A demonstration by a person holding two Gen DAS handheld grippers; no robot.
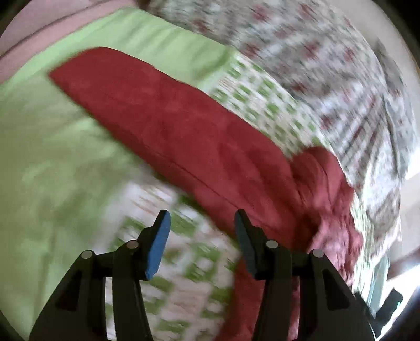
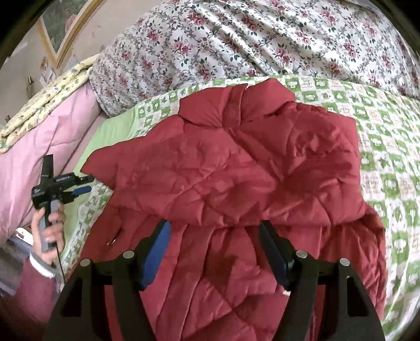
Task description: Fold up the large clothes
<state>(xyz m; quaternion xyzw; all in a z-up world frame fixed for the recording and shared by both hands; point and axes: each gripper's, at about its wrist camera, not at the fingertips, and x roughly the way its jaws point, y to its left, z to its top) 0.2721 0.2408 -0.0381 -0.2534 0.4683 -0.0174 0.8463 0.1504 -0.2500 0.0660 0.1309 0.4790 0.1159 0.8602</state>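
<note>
The red quilted jacket (image 2: pixel 236 170) lies partly folded on the bed (image 2: pixel 388 147), near its pillow edge, while the right hand-held gripper (image 2: pixel 214 251) and left hand-held gripper (image 1: pixel 202 236) hover open and empty, probably to take the next fold.

Bed (image 2: pixel 388 162) green-checked; floral quilt (image 2: pixel 236 34); framed picture (image 2: pixel 65 23)

The red quilted jacket (image 2: pixel 236 168) is matt, creased stitched cloth lying on a soft green-checked printed bedspread (image 2: pixel 388 147), beside a rose-print cotton quilt (image 2: pixel 236 34) and a smooth pink padded duvet (image 2: pixel 39 147).
</note>
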